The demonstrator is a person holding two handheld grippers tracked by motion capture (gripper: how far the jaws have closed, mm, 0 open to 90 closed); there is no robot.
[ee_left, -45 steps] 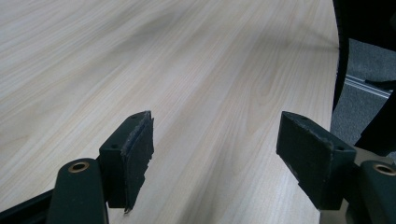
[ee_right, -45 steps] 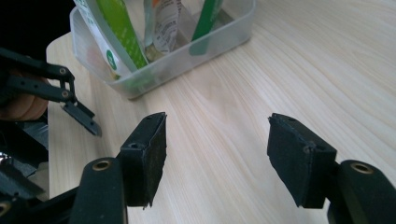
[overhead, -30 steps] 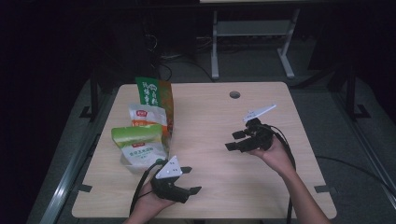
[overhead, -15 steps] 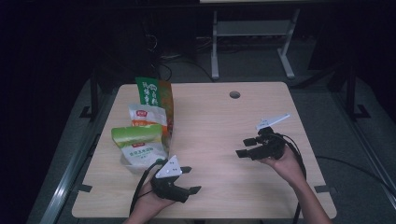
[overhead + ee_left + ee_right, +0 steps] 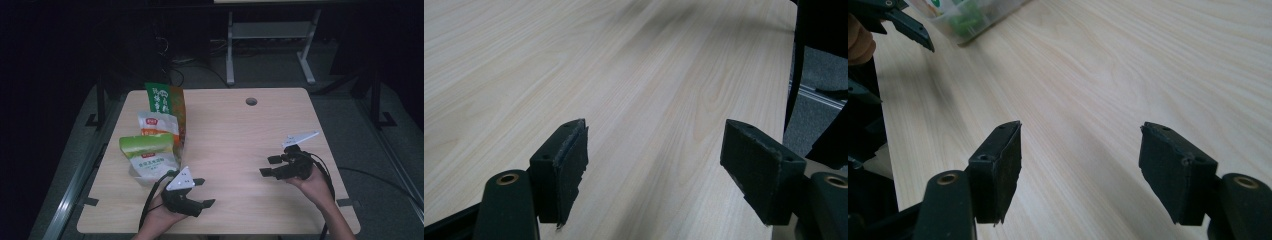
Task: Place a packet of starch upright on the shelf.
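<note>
Now | right gripper point(image 5: 270, 166) slid nearer the person, away from the snack bags point(image 5: 152, 145), jaws wide, empty | left gripper point(image 5: 204, 192) beside bags, wide, empty | nothing grabbed yet

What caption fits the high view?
Two open tools rest on a wooden table beside three snack bags.

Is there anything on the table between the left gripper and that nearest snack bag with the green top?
Nothing visible. The left gripper, jaws open and empty, sits just beside the green-topped bag, with bare table between them. The other two bags lie behind that one, not in the path.
</note>
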